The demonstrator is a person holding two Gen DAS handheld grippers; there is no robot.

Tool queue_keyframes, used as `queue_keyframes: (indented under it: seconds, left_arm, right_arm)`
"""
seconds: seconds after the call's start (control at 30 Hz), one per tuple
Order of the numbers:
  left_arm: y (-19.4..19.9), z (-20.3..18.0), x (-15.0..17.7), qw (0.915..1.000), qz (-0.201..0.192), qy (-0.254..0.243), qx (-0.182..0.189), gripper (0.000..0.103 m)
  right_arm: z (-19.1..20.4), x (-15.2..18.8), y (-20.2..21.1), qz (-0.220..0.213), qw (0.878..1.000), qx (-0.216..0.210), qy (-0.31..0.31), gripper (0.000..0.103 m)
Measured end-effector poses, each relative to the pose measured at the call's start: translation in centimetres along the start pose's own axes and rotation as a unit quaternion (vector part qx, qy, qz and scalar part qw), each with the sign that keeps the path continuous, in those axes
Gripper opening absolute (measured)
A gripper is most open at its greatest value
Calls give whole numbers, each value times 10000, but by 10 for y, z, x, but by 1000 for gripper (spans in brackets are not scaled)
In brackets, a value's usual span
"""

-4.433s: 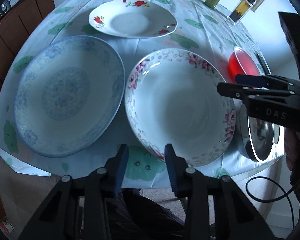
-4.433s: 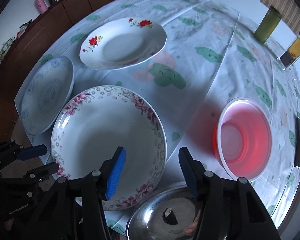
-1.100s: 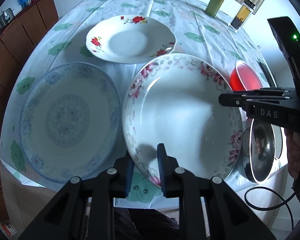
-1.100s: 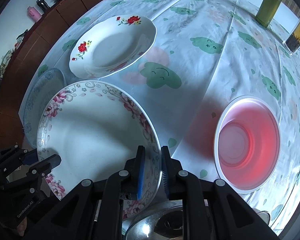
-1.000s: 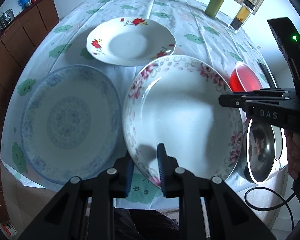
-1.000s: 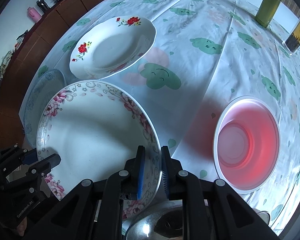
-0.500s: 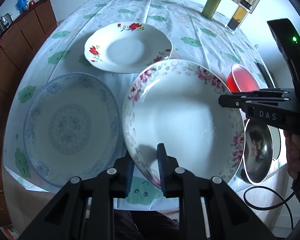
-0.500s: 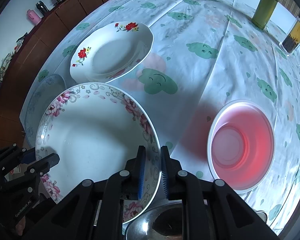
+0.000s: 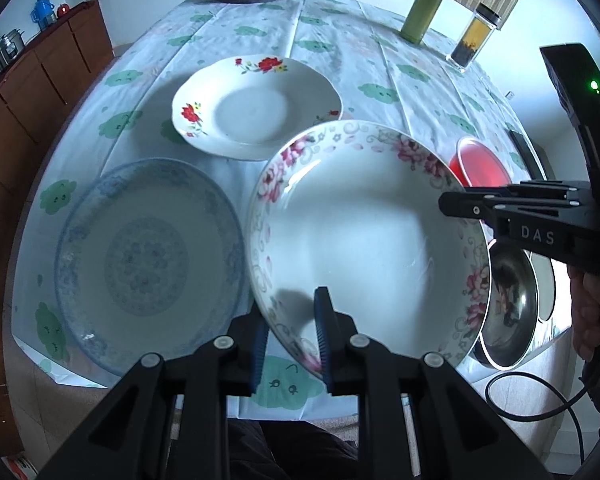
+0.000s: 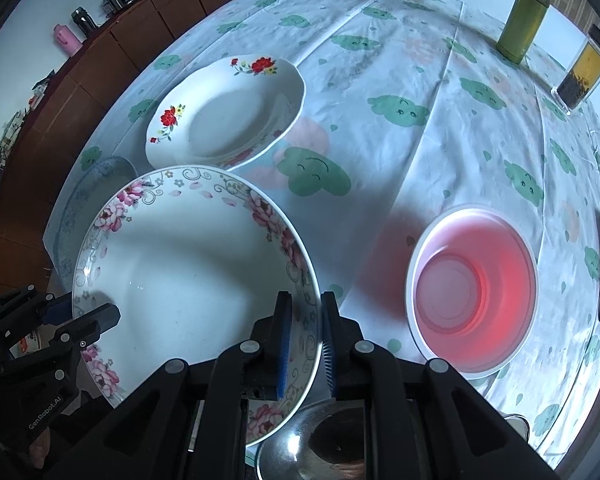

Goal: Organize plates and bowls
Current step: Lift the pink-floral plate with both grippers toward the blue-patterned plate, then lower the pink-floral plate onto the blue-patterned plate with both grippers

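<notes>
Both grippers pinch the pink-flowered plate (image 9: 364, 236), raised above the table: the left gripper (image 9: 290, 330) on its near rim, the right gripper (image 10: 303, 336) on its right rim. Only the left wrist view shows the whole blue-patterned plate (image 9: 148, 256) just beside it; the right wrist view shows the full red bowl (image 10: 474, 290). The red-flowered plate (image 9: 256, 108) lies beyond, with bare tablecloth (image 10: 400, 60) behind.
</notes>
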State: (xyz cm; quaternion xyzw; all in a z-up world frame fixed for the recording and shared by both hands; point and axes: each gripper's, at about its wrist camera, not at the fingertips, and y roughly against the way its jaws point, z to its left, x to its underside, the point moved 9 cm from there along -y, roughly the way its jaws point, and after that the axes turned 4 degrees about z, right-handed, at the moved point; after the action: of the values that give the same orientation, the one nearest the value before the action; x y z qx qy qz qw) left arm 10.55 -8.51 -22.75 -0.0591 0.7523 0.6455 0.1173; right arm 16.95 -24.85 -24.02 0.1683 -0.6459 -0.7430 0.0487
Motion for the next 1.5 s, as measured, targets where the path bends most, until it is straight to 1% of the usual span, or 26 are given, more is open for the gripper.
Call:
queue_keyframes:
  seconds: [0.27, 0.63, 1.23, 1.5]
  left_arm:
    - [9, 17, -5, 9999, -58, 77, -59, 19]
    - [12, 42, -8, 9998, -30, 168, -138, 19]
    - [16, 100, -12, 9987, -21, 455, -208, 19]
    - [17, 119, -12, 9985, 9, 502, -232, 19]
  right_arm:
    - [14, -7, 2, -54, 10000, -54, 58, 16]
    - [40, -24, -2, -65, 9998, -106, 171, 16]
    - [90, -47, -15, 5, 9992, -172, 359, 16]
    - [108, -54, -21, 50, 9990, -167, 408, 16]
